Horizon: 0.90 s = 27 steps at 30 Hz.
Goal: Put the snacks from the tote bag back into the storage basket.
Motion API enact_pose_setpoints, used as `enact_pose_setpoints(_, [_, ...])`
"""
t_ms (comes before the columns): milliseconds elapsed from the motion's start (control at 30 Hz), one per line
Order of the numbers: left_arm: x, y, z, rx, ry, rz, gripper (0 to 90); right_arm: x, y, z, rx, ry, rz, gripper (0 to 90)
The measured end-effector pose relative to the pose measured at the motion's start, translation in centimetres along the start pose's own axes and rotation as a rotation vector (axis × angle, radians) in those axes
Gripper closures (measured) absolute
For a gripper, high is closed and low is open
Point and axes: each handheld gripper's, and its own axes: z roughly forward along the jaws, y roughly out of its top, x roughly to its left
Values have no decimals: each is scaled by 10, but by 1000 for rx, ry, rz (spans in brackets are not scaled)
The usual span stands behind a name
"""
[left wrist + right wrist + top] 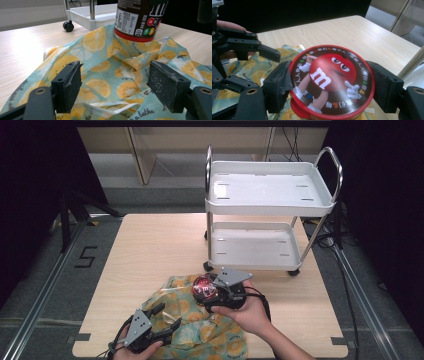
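Note:
A round can with a red rim and a cartoon candy figure on its lid (332,80) is gripped at its sides by my right gripper (205,292), which is shut on it. The can (138,20) stands upright, its base against the folds of a pale blue cloth bag printed with lemon and kiwi slices (200,327). My left gripper (167,316) is at the bag's near left edge. It is open, with its jaws wide apart just above the fabric (100,62) and nothing pressed between them.
A white two-shelf cart with chrome handles (270,200) stands at the far right of the wooden table (150,250); one of its castors (68,25) is just beyond the bag. Bare tabletop lies to the left and behind the bag.

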Motion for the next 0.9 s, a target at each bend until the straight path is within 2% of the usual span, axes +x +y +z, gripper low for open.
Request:
enact_pose_setpoints(67, [0,0,0,0,0,2,265,-1,0,0,-6,-3,-3,269])
enact_pose_setpoints(100, [0,0,0,-1,-1,3,265,0,0,-1,-2,-8,16,269])
enact_pose_setpoints(167, [0,0,0,1,0,4,265,-2,2,-3,-8,-15,-23,270])
enact_pose_setpoints(200, [0,0,0,0,0,0,265,-2,2,-3,-8,-15,-23,270])
enact_pose_setpoints(233, [0,0,0,0,0,-1,265,-2,2,-2,-9,-8,-1,269])
enact_pose_setpoints(367, [0,0,0,0,-1,2,266,-3,3,-5,-8,-15,7,270])
enact_pose_setpoints(767, [0,0,0,-1,-1,0,266,-7,3,-8,-21,-30,14,270])
enact_pose_setpoints(800, [1,0,0,0,-3,14,266,-7,3,-8,-21,-30,14,270])
enact_pose_setpoints(833, [0,0,0,-1,-1,1,266,-7,3,-8,-21,-29,15,270])
enact_pose_setpoints(900, [1,0,0,-1,-3,5,266,-8,4,-9,-14,-27,12,270])
